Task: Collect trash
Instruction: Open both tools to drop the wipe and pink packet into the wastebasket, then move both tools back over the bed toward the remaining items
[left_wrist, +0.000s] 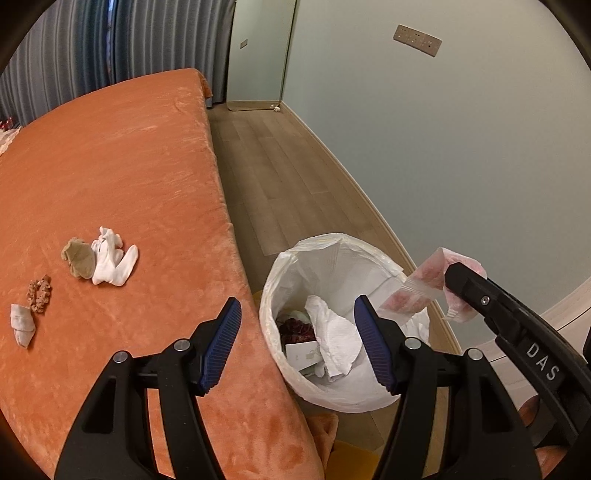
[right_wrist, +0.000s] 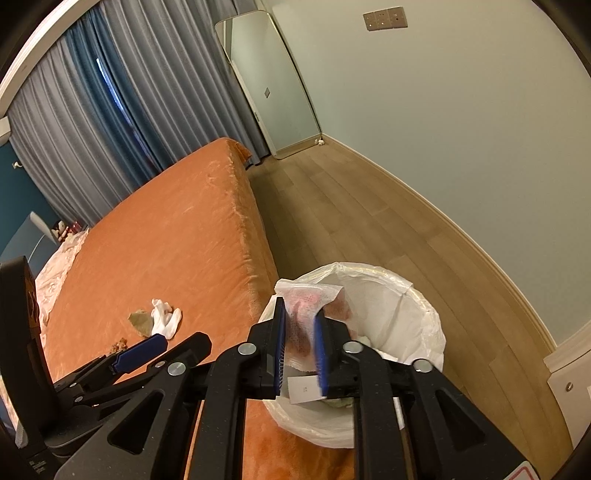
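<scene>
orange bedspread (left_wrist: 129, 166), white sock (left_wrist: 112, 256), perhaps leopard-print scrunchie (left_wrist: 38, 290), pink-speckled wrapper (right_wrist: 308, 314).

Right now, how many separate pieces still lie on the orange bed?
4, all in the left wrist view: white cloth, beige piece touching it, patterned scrunchie, and small white piece nearest. More may be hidden behind the left tool.

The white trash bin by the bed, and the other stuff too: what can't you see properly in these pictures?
- White bag-lined trash bin: in the right wrist view the right gripper and its pink-stained clear plastic wrapper cover most of the inside.
- Small white printed card in the bin: print too small to read.
- Small brown patterned scrunchie on the orange bed blanket: in the right wrist view the open left gripper hides most of it.
</scene>
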